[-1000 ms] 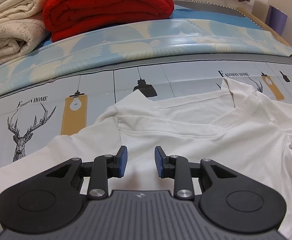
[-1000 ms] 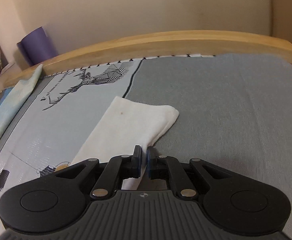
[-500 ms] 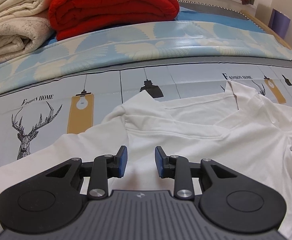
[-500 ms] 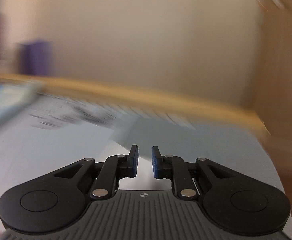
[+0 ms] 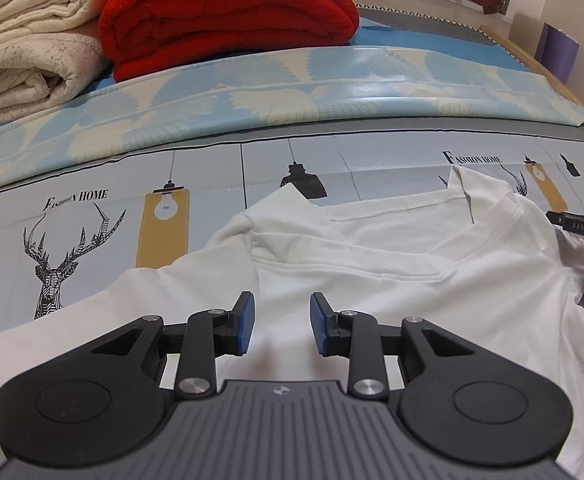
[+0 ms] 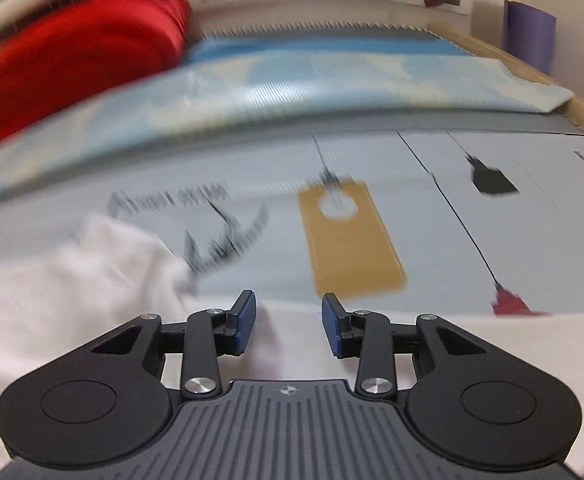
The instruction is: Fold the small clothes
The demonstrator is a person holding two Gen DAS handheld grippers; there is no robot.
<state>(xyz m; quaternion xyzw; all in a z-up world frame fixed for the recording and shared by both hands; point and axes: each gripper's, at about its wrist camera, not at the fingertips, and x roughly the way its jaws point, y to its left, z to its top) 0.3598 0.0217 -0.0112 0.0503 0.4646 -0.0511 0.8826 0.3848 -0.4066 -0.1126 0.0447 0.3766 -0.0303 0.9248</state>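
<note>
A white short-sleeved cotton T-shirt [image 5: 392,276] lies spread flat on the bed's pale blue printed sheet [image 5: 220,184], its neckline toward the far side and one sleeve reaching out to the near left. The left tongs [image 5: 282,328] hover low over the shirt's near middle, their blue-padded fingers [image 5: 245,326] set apart with nothing between them. At the right edge of the left wrist view a black part of the other tool [image 5: 580,225] pokes in above the shirt's right shoulder.

The right wrist view is smeared by motion. The right tongs [image 6: 289,330] are spread wide and empty, poised over white fabric [image 6: 72,292] that fills the near left and near edge, with the sheet's yellow lamp motif [image 6: 350,240] just beyond them.

Farther back, a light blue leaf-patterned cover [image 5: 292,92] crosses the bed. On it at the far left sit a folded red blanket [image 5: 228,16] and, touching its left side, a stack of folded cream blankets [image 5: 32,60]. A purple box [image 5: 558,54] stands at the far right by the wall.
</note>
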